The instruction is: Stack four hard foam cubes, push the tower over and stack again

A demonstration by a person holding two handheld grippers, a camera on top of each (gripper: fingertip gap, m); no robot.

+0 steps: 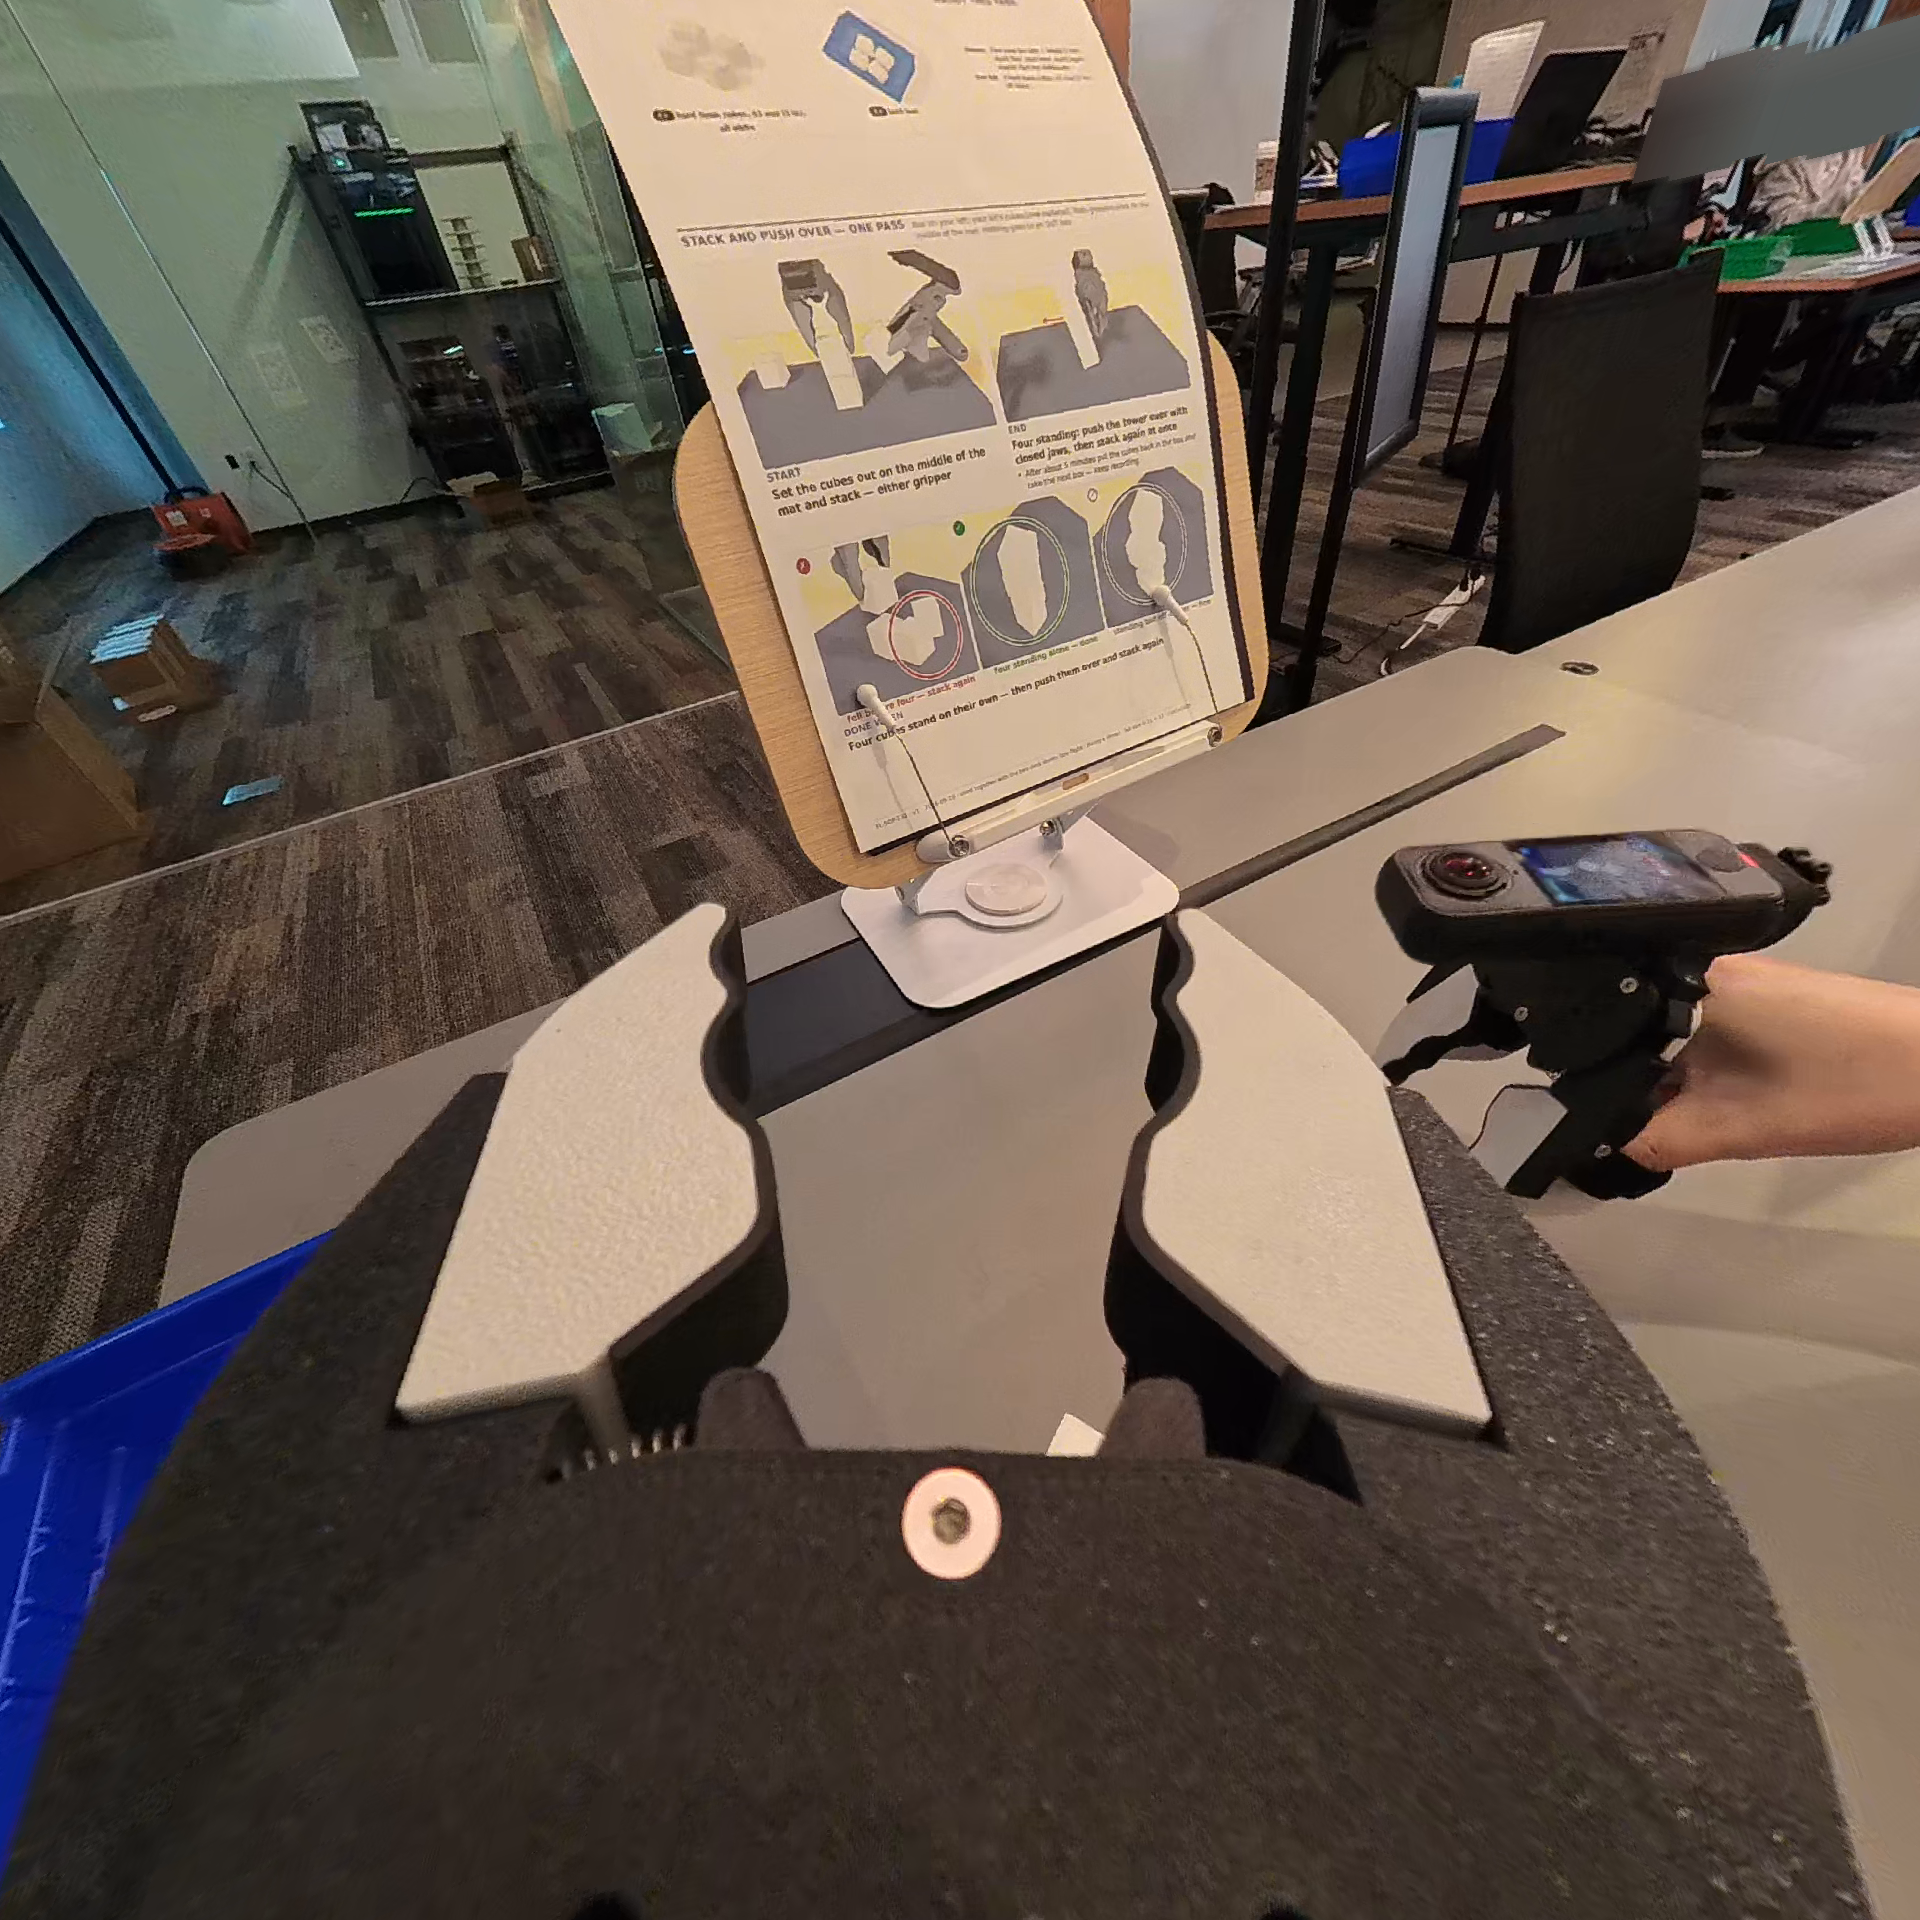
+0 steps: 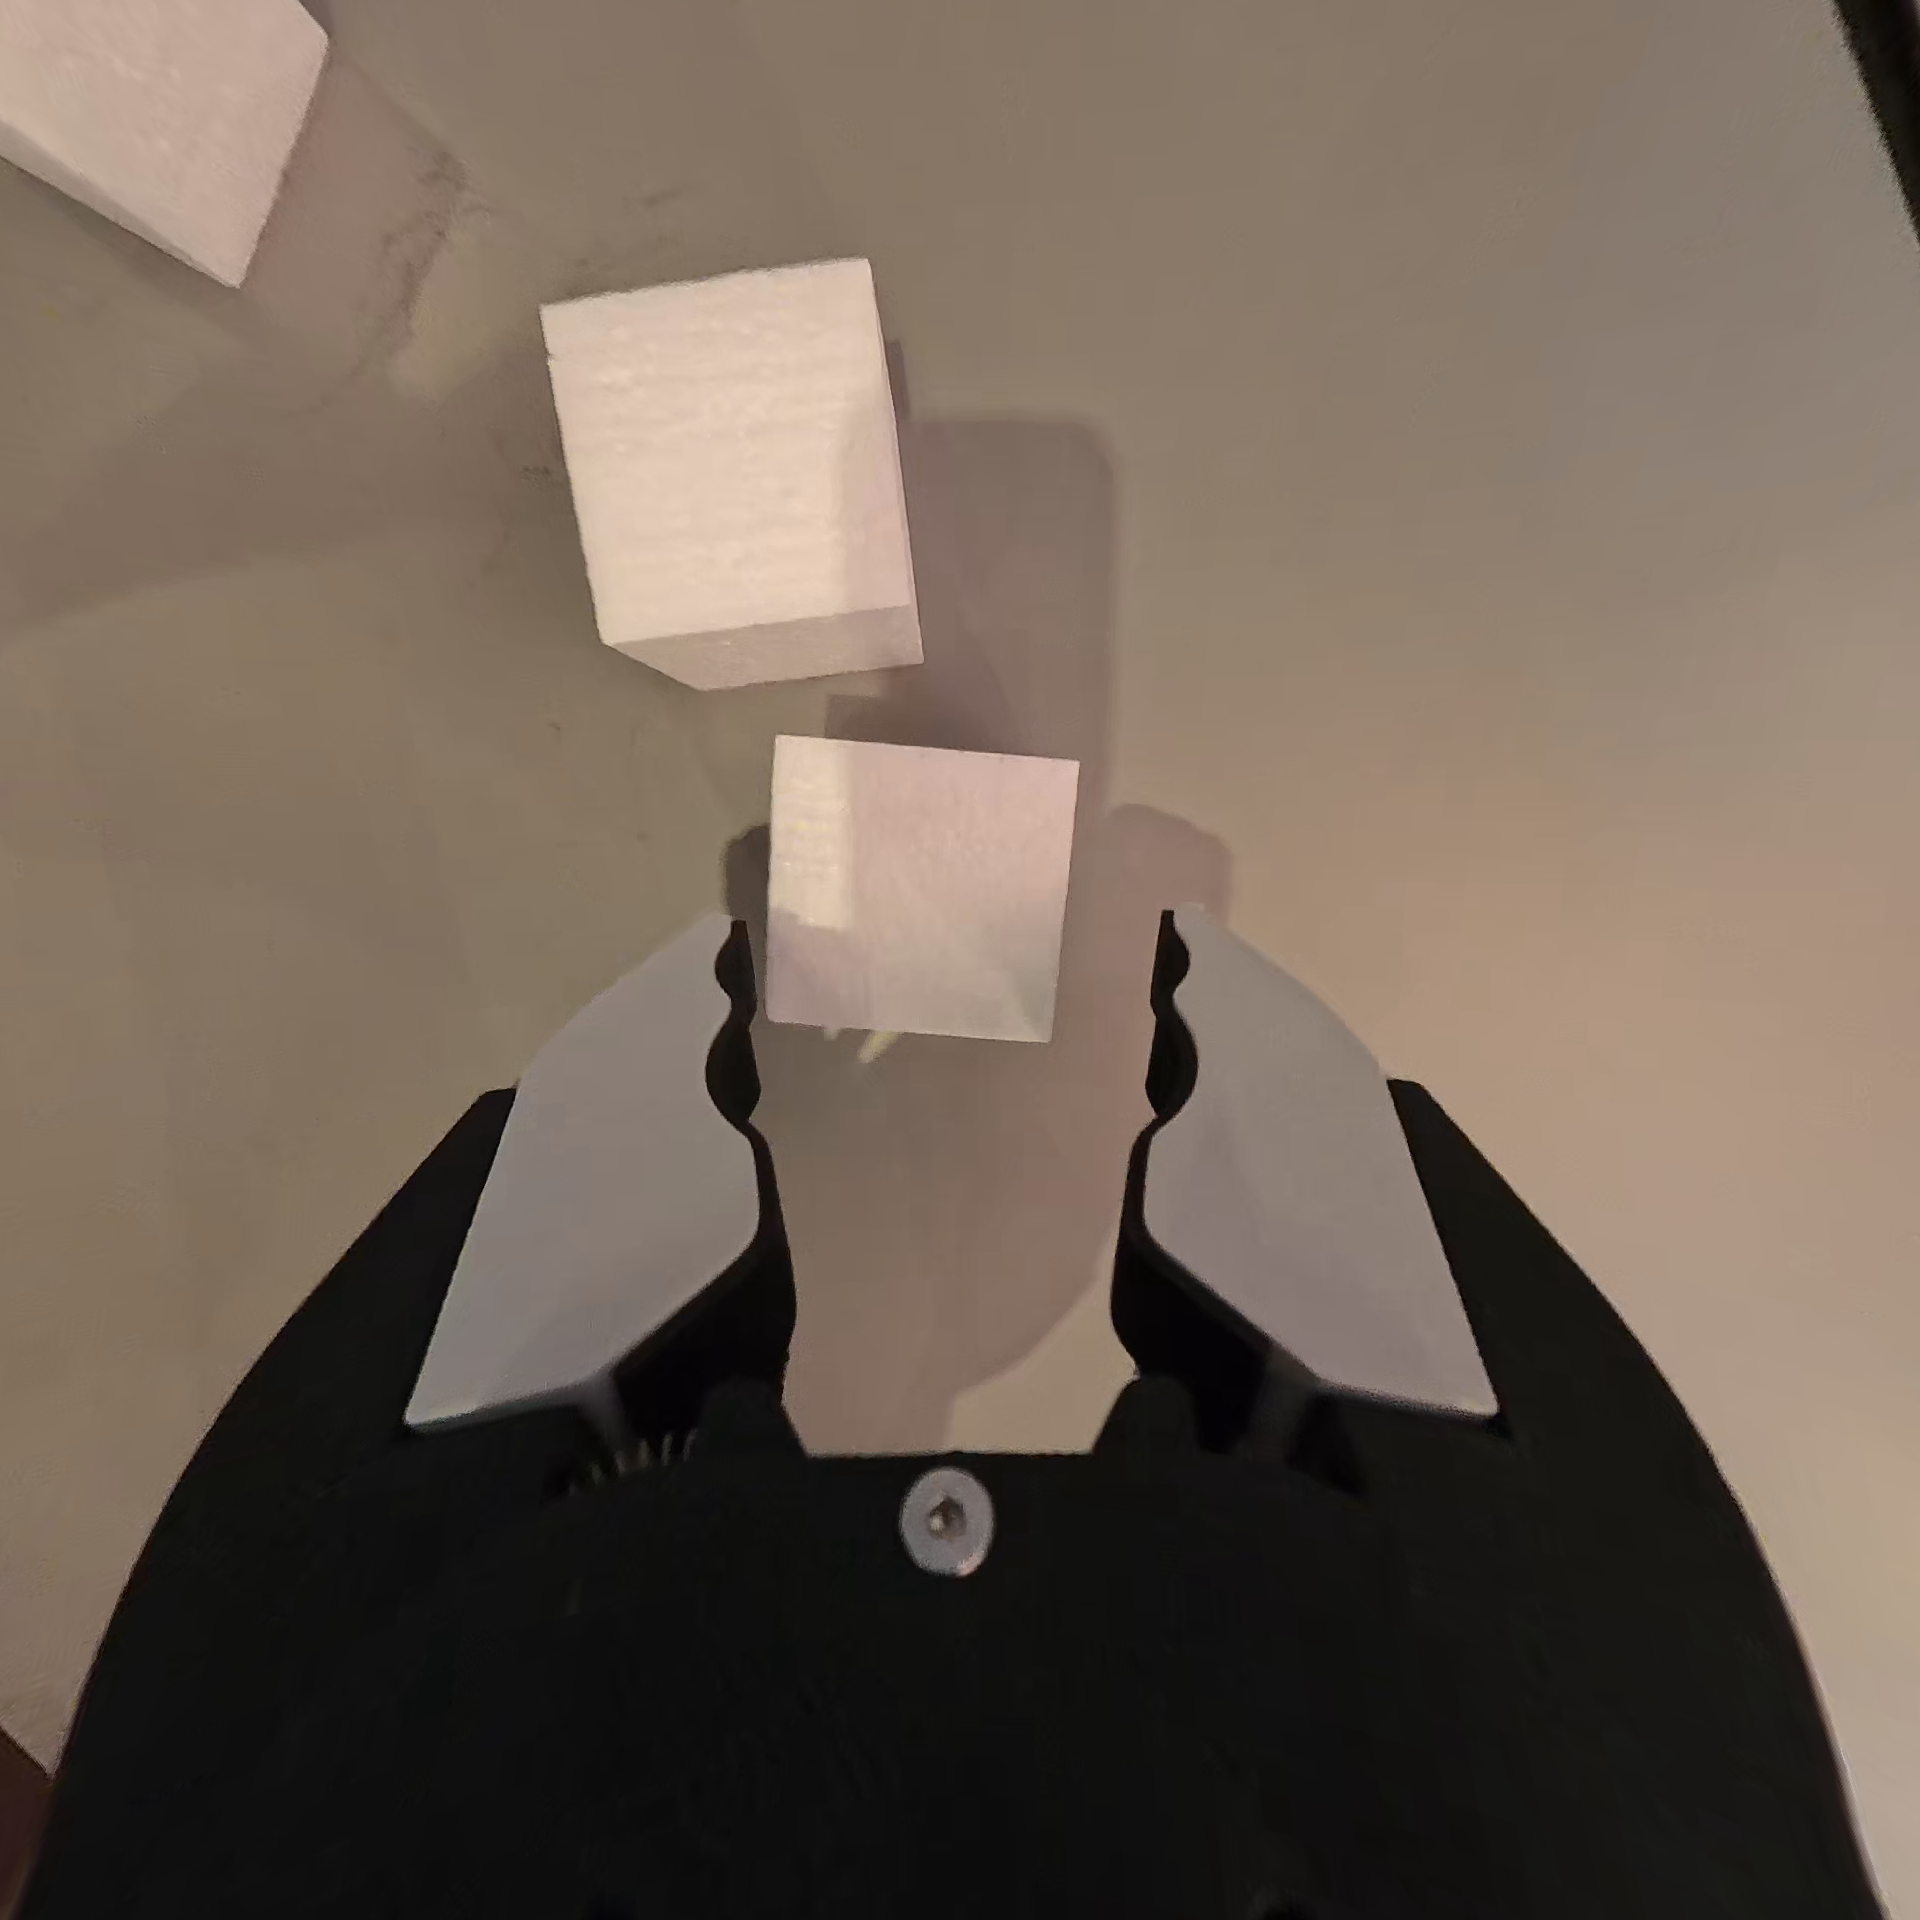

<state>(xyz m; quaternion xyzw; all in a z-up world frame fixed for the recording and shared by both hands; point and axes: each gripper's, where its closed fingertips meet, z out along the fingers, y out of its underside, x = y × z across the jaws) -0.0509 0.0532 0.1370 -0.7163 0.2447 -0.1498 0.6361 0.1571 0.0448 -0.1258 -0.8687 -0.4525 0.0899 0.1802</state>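
Your right wrist view cuts off the far cube point(image 2: 145, 114) at the top left corner, so you see only part of it. A pale sliver point(image 2: 26, 1745) at the lower left edge is too little to identify. The near cube point(image 2: 920, 888) looks soft and blurred. In your left wrist view, the blue bin point(image 1: 73, 1538) is mostly hidden behind the left tool's point(image 1: 951, 935) body and cut by the frame. Your hand point(image 1: 1808, 1070) runs off the right edge, and the instruction sheet point(image 1: 914, 416) loses its top.
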